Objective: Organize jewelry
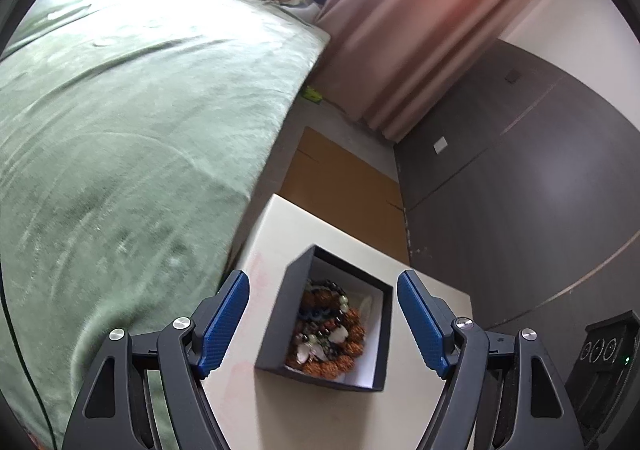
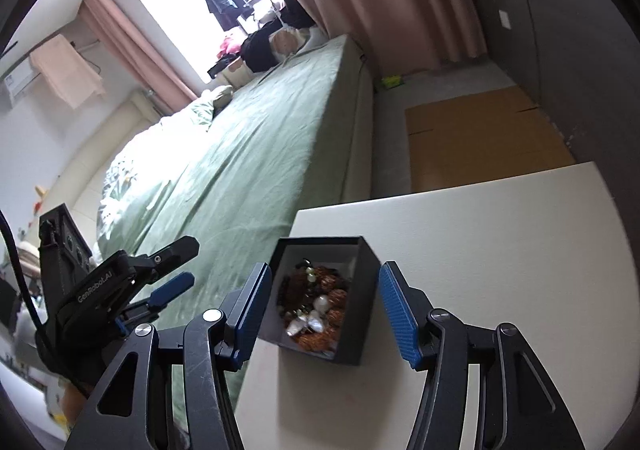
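A black open box (image 1: 380, 334) with a white lining stands on a white table (image 1: 288, 234). It holds a heap of jewelry (image 1: 330, 330): brown bead bracelets, dark beads and pearl-like pieces. My left gripper (image 1: 323, 324) is open above the box, with its blue pads on either side of it. In the right wrist view the same box (image 2: 366, 302) holds the jewelry (image 2: 316, 310), and my right gripper (image 2: 325, 316) is open and empty around it. The left gripper (image 2: 168, 270) also shows at the left, over the bed.
A bed with a green cover (image 1: 120, 129) lies close to the table's left edge. Flat brown cardboard (image 1: 340, 173) lies on the floor beyond the table. A dark wall panel (image 1: 520, 189) stands to the right, pink curtains (image 1: 420, 17) behind.
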`<state>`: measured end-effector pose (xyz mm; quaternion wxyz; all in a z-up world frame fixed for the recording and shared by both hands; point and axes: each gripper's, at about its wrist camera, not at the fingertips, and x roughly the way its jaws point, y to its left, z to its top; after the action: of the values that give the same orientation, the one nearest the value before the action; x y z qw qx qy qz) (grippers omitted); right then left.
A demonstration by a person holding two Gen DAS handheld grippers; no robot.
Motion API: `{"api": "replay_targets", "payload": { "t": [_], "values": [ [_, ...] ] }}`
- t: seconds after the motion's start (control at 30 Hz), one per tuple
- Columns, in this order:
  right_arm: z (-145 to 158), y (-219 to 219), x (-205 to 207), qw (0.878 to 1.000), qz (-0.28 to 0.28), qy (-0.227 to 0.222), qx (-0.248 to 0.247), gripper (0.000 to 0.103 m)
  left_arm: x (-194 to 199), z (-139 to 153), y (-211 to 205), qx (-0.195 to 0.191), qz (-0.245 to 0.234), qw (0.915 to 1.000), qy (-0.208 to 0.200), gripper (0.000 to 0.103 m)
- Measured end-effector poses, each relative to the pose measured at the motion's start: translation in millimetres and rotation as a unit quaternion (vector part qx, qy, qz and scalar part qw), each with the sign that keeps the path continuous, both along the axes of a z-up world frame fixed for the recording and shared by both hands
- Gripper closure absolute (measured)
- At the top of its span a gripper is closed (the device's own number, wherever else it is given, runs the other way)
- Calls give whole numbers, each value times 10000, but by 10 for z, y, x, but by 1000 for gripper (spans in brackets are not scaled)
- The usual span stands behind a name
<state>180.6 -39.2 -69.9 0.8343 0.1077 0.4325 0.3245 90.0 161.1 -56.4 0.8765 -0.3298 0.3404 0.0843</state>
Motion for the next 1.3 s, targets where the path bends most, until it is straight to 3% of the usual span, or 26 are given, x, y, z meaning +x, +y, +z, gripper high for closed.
{"api": "replay_targets", "payload": {
  "t": [0.2,0.33,0.47,0.53,0.7,0.87,1.03,1.3],
  "values": [
    [76,-267,-129,9989,-242,-39,-403,40,-86,85,-247,339,-177,9993,-12,26],
    [137,-399,-222,9972,-423,-82,-615,29,-121,140,-408,532,-262,9982,-72,20],
    [215,-583,-299,9940,-690,-115,-839,24,-142,168,-566,736,-360,9966,-80,12],
    [251,-669,-322,9932,-764,-122,-866,9,-153,178,-653,842,-432,9955,-52,9],
    [286,-843,-388,9904,-906,-139,-1039,0,-222,260,-883,1213,-587,9909,-54,7],
    [378,-1019,-466,9908,-983,-248,-895,0,-306,389,-1148,1546,-793,9846,-203,0],
    [471,-1178,-550,9891,-1033,-510,-919,0,-366,420,-1372,1839,-1052,9771,-177,0],
    [557,-1429,-590,9878,-1148,-573,-885,0,-535,533,-1582,2290,-1020,9673,-393,0]
  ]
}}
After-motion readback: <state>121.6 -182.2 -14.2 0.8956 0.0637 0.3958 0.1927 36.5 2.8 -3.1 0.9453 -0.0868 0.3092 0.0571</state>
